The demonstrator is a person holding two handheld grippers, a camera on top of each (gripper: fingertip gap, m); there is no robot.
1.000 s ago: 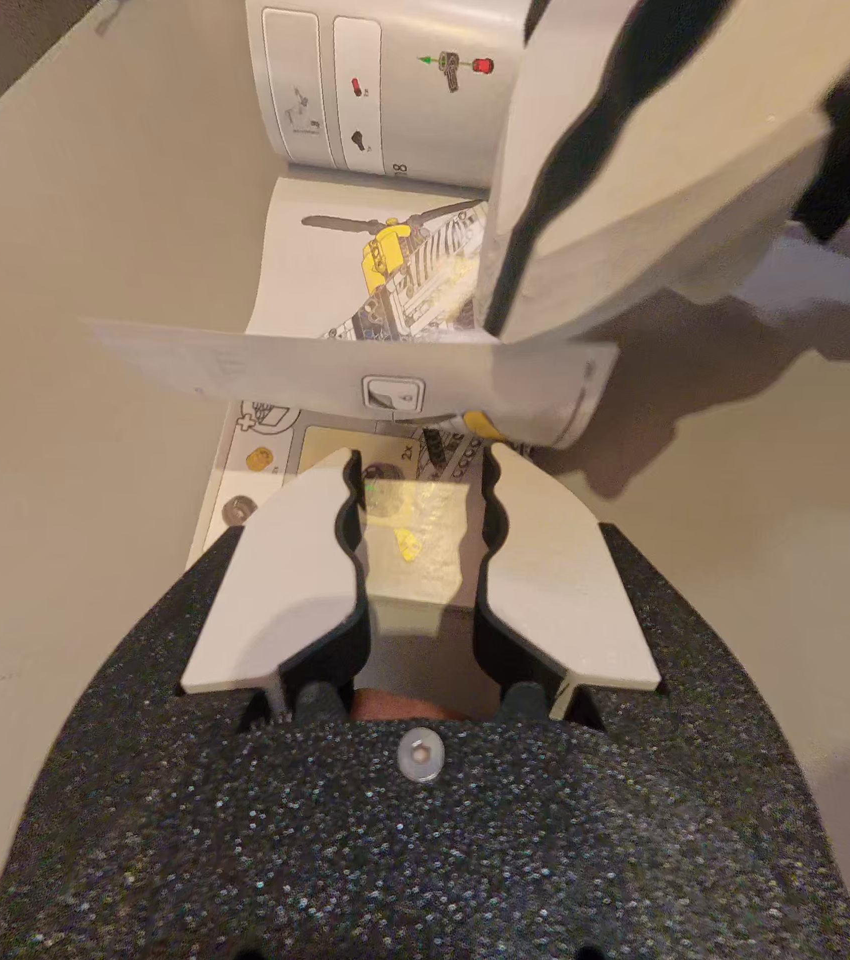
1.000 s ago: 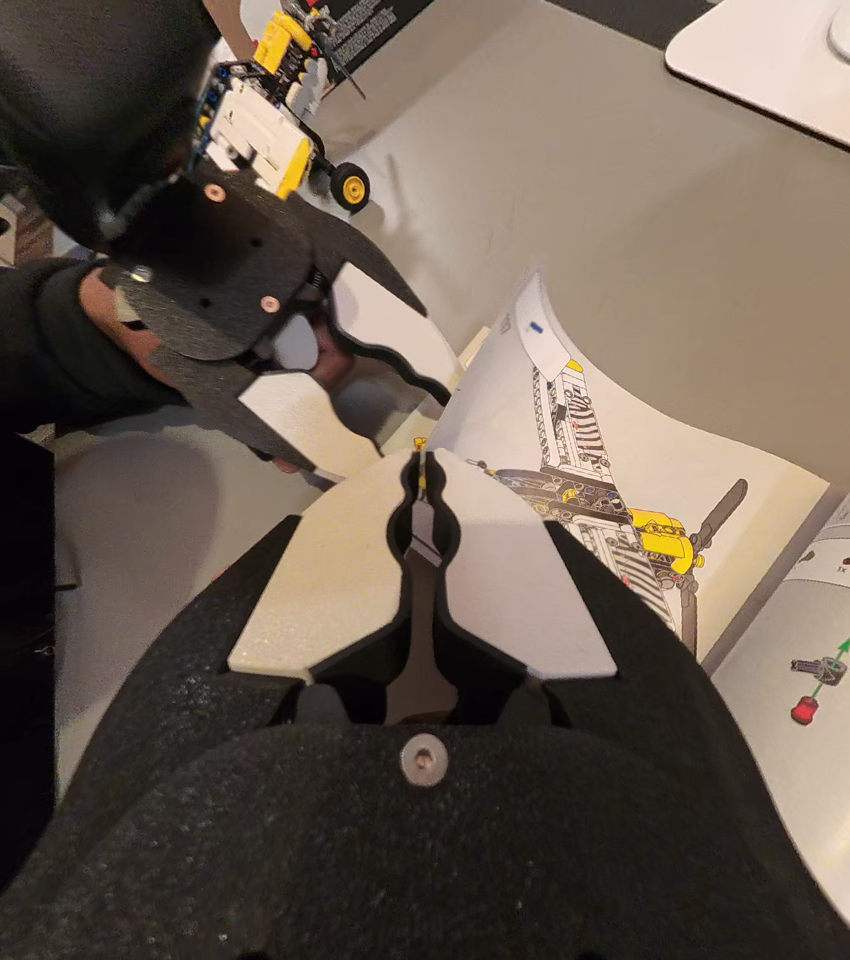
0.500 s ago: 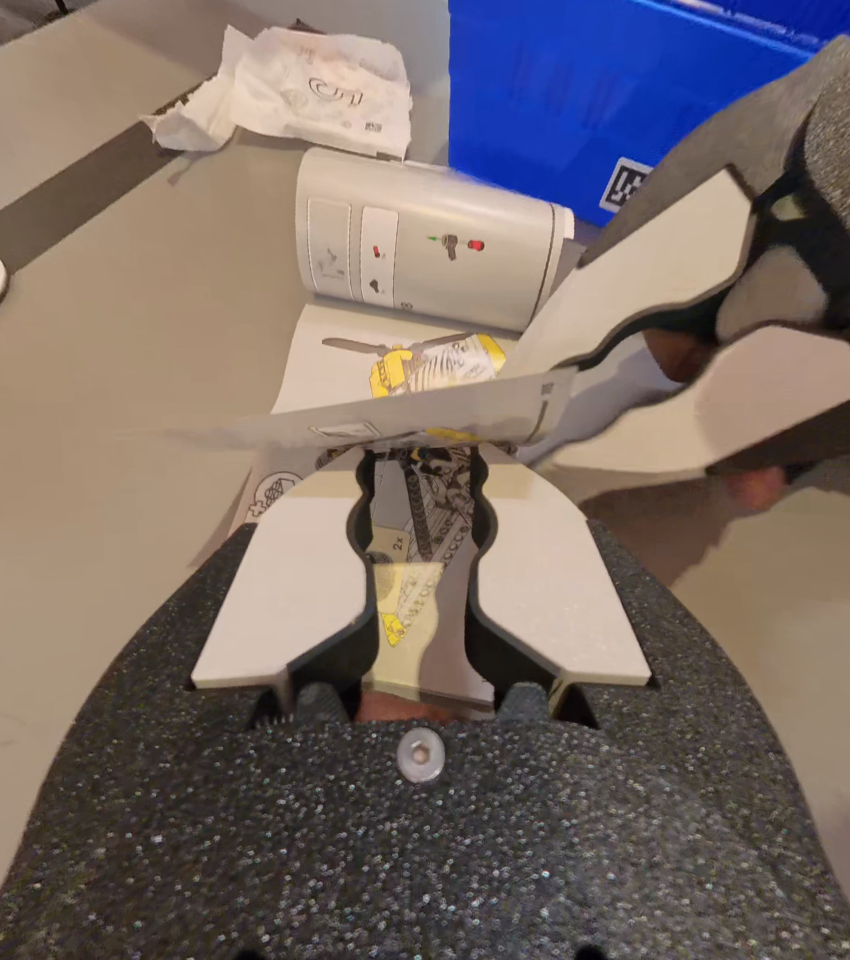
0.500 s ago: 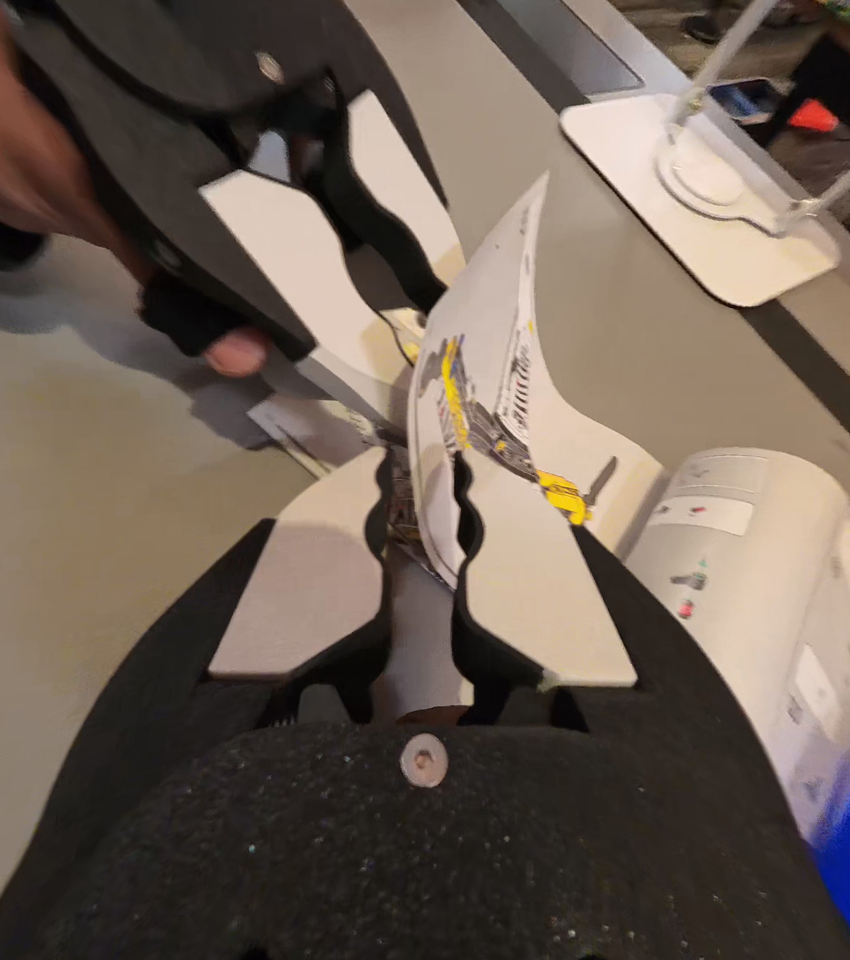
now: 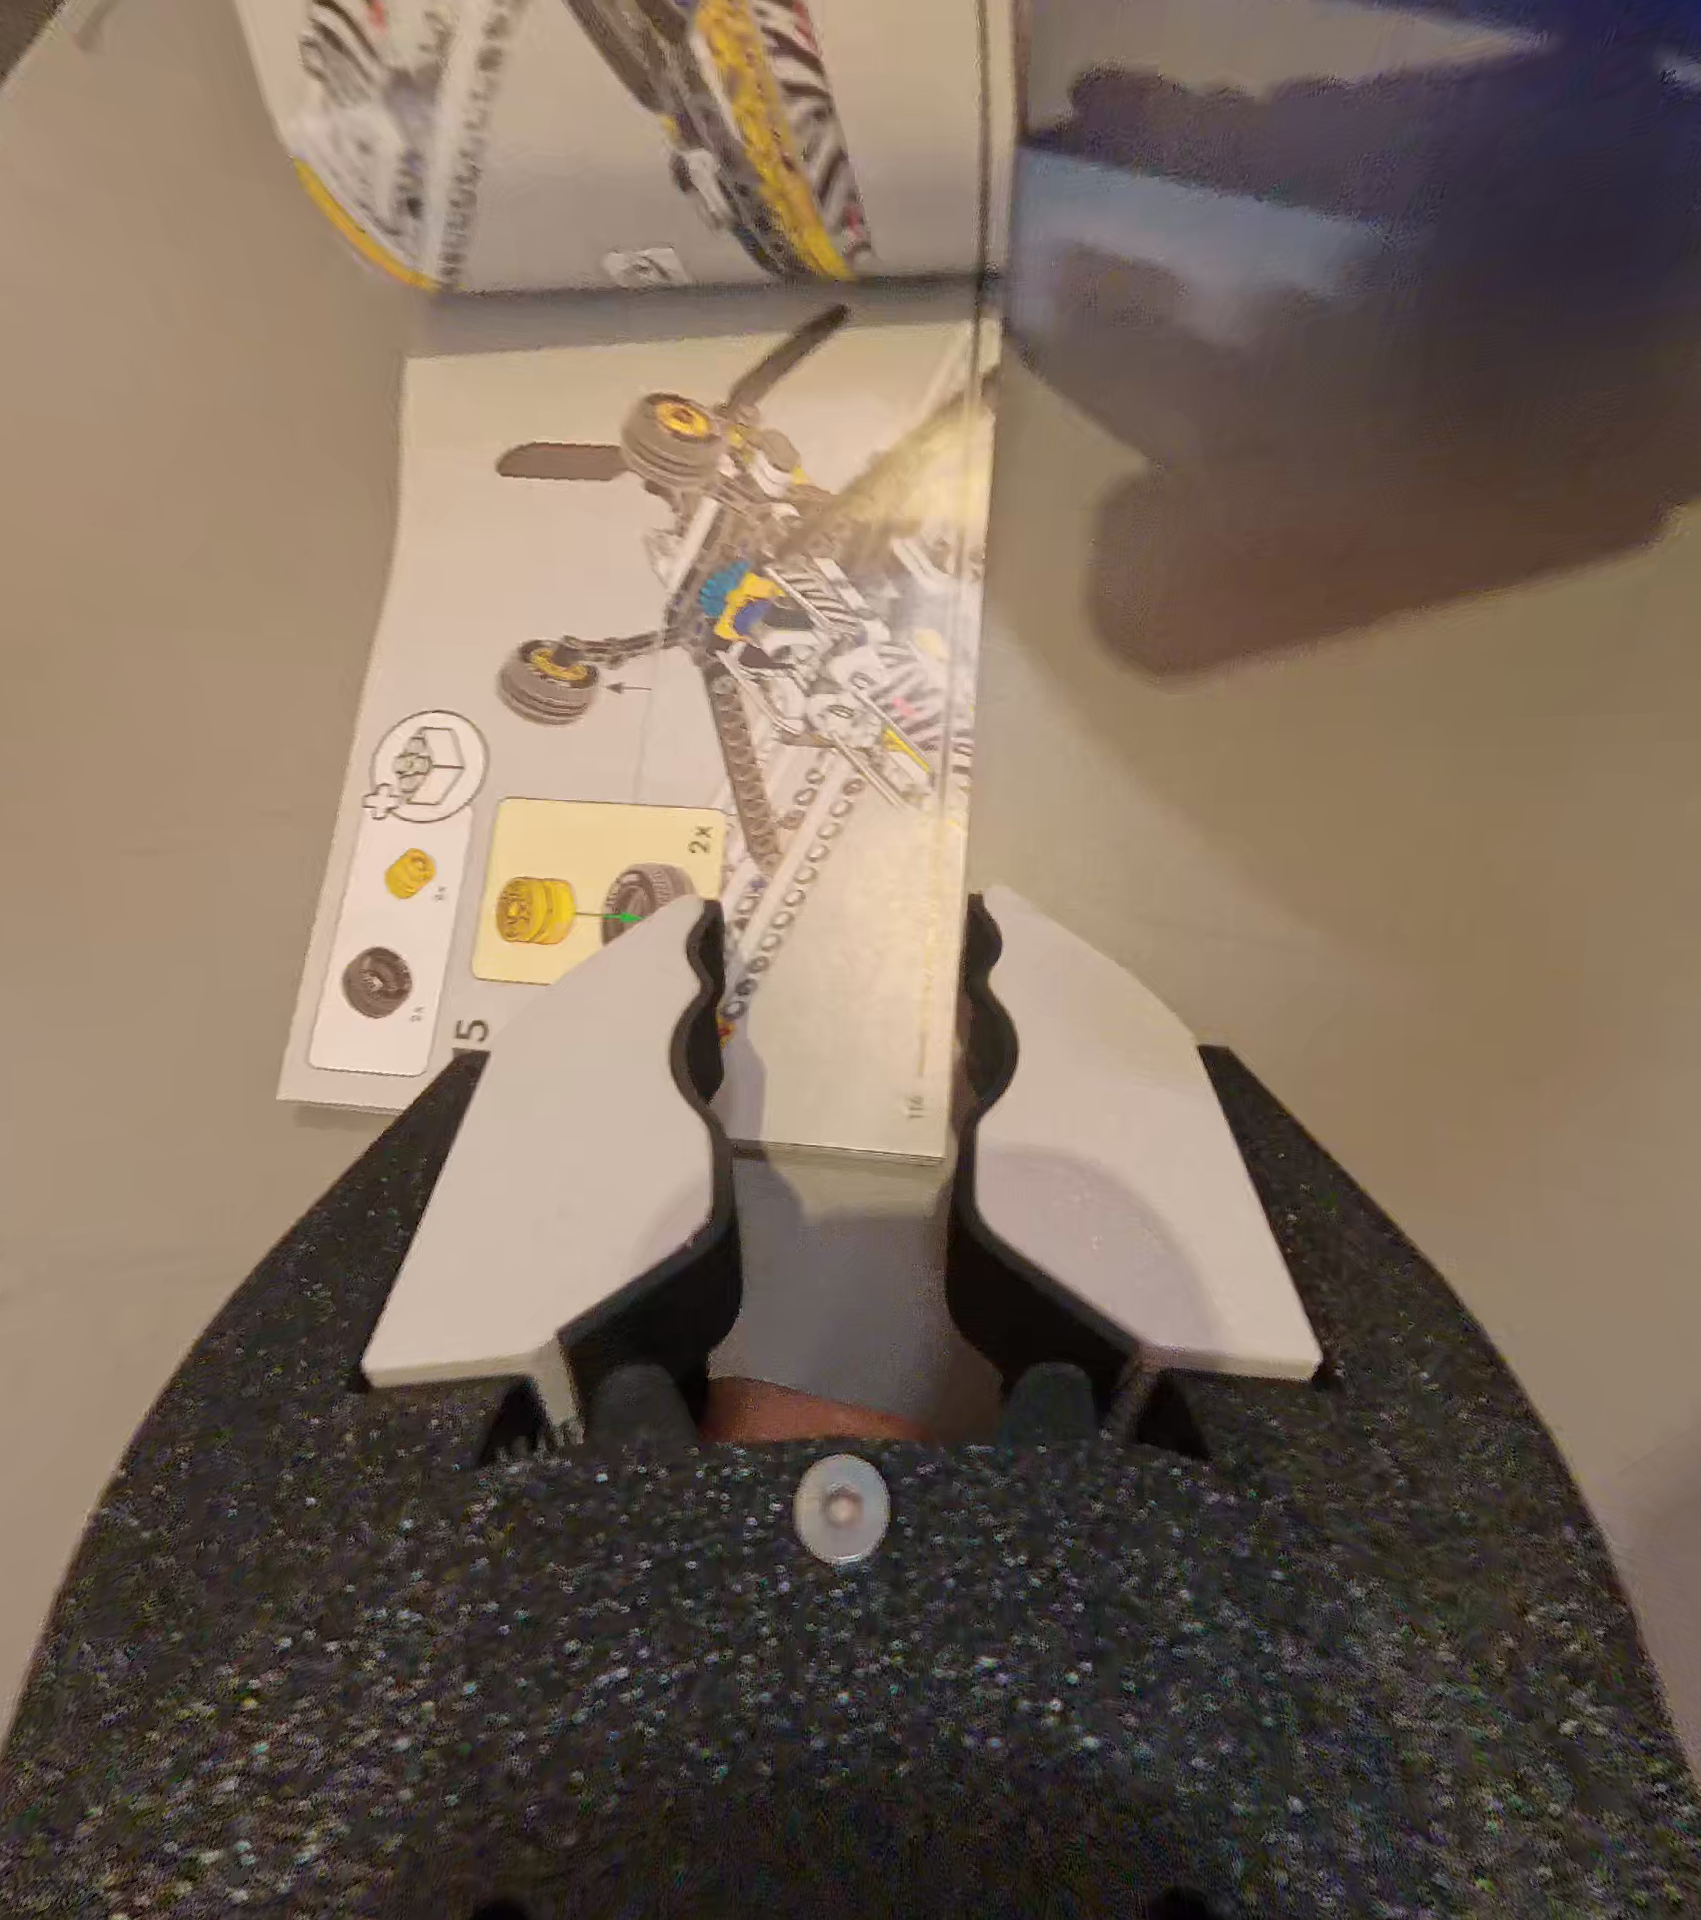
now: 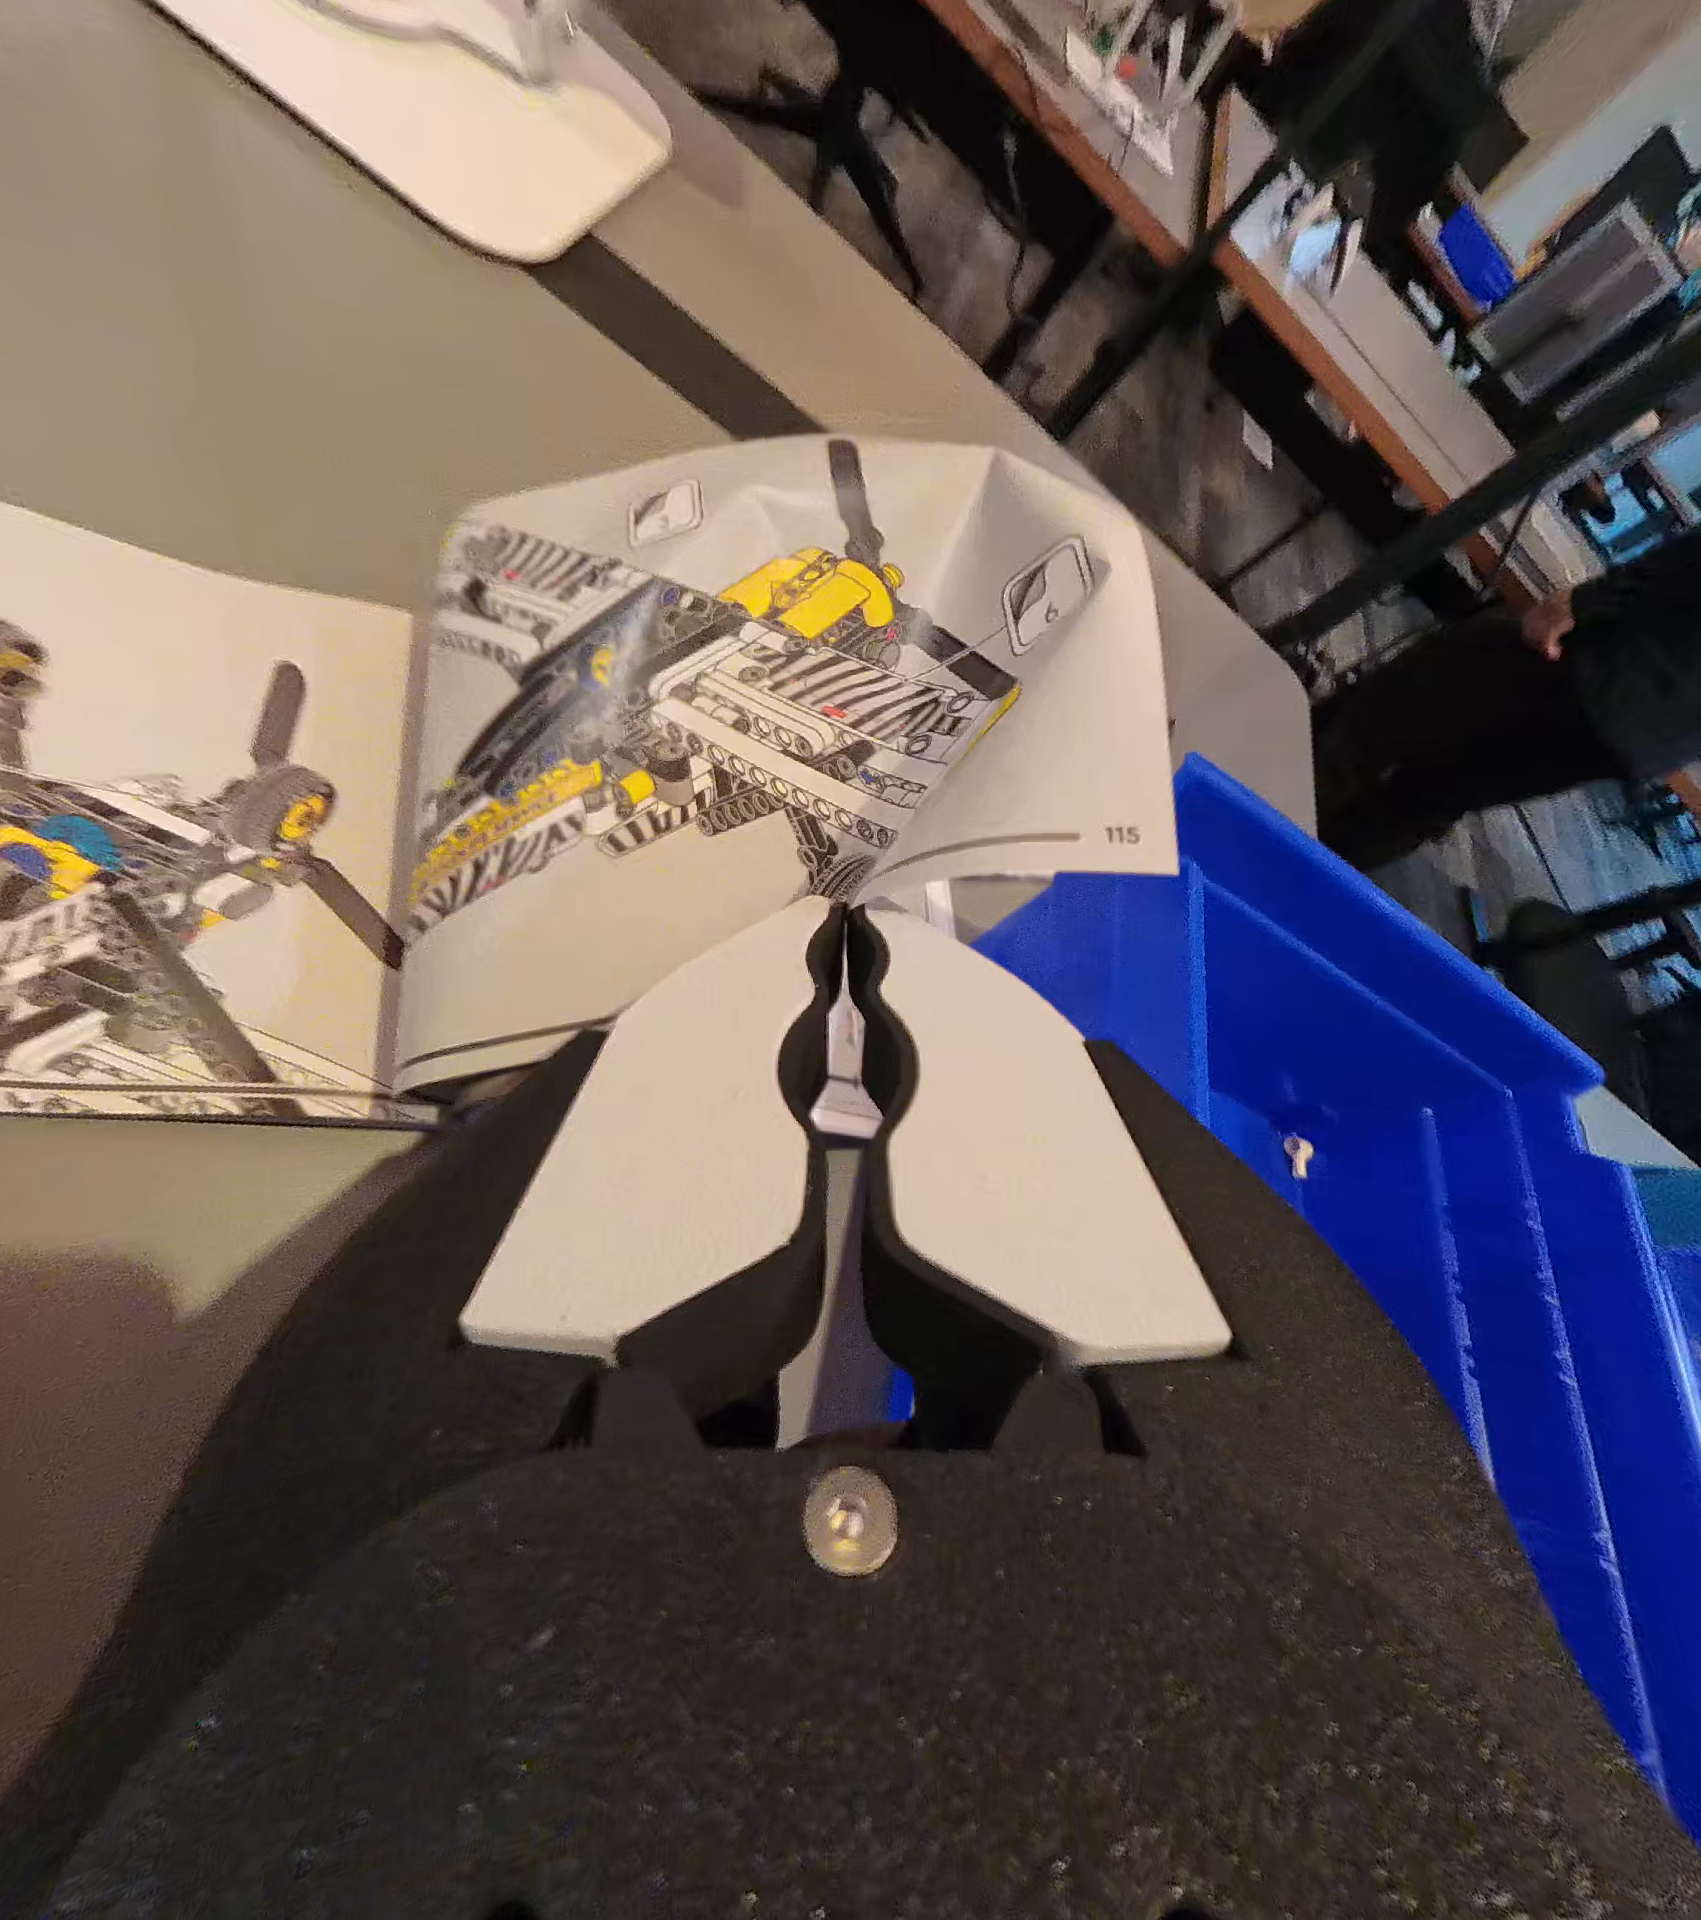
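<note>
- Left claw stands apart over the open instruction booklet, nothing pinched, hovering above the booklet's near edge; half a second back a lifted page hung across its tips, now that page is gone from in front of it
- Right claw is clamped together on the bottom edge of the turned page; a moment ago its fingers stood apart with the sheet only between them
- That page now arches over toward the right side of the booklet, curled, its corner hanging above the blue bin
- The booklet lies open on the grey surface, near edge just under the left claw, left edge with bare surface beside it
- Blurred dark shape at upper right of the left view, cannot tell what it is
- Blue bin presses close on the right claw's right; the white flat base sits well apart at the far edge of the surface
- Open surface lies to the left and near side of the booklet
</note>
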